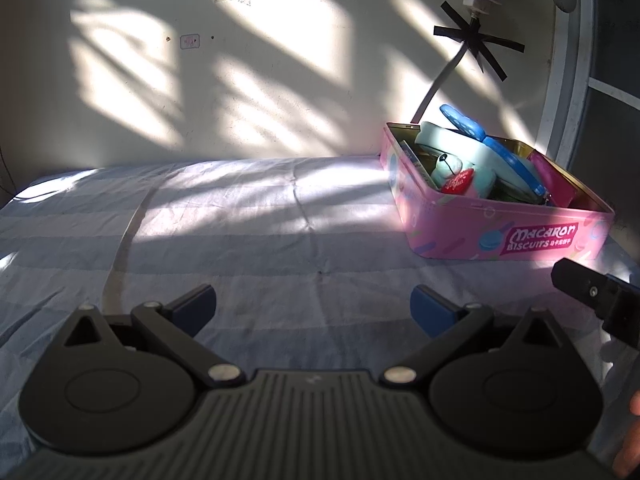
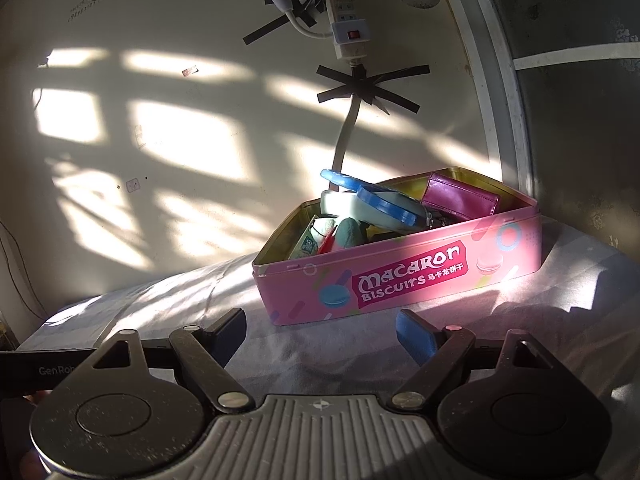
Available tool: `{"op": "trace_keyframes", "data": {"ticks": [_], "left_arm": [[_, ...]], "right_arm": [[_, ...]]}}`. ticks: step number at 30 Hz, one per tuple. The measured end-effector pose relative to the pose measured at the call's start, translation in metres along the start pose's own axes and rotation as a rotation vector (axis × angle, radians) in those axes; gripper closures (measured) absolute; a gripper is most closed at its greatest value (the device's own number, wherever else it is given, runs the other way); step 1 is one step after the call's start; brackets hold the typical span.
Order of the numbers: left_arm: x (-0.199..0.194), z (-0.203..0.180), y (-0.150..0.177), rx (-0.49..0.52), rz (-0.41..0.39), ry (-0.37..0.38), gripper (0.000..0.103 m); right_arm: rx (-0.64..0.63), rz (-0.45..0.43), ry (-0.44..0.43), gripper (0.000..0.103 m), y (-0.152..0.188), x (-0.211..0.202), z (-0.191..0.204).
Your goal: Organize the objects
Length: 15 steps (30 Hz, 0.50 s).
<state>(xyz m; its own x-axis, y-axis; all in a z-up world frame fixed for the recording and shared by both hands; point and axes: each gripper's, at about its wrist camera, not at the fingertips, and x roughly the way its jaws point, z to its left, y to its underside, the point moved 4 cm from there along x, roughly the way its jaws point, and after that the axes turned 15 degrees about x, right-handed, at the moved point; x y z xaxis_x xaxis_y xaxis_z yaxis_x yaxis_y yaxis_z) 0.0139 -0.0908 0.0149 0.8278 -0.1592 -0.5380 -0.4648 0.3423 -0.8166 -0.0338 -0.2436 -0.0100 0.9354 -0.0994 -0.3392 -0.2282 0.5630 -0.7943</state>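
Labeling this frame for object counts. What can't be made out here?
- Pink tin bottom contents: both views, hidden by its near wall and the piled items.
- Small green packet, right wrist view: print too small to read.
- Right gripper in the left wrist view: cut off by the frame edge.
- Bed front: covered by each gripper body.

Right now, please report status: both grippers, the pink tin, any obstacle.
Left gripper open, empty. Right gripper open, empty. Pink rectangular macaron biscuit tin lidless on striped bedsheet, already full of items. Nothing between grippers and tin.
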Motion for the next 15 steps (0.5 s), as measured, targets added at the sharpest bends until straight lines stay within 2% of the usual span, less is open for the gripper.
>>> {"op": "trace_keyframes", "data": {"ticks": [15], "left_arm": [[0.0057,-0.0094,0.0023,0.036,0.025,0.009,0.000]], "right_arm": [[0.023,0.009,0.006,0.022,0.0028,0.0025,-0.0062]]}}
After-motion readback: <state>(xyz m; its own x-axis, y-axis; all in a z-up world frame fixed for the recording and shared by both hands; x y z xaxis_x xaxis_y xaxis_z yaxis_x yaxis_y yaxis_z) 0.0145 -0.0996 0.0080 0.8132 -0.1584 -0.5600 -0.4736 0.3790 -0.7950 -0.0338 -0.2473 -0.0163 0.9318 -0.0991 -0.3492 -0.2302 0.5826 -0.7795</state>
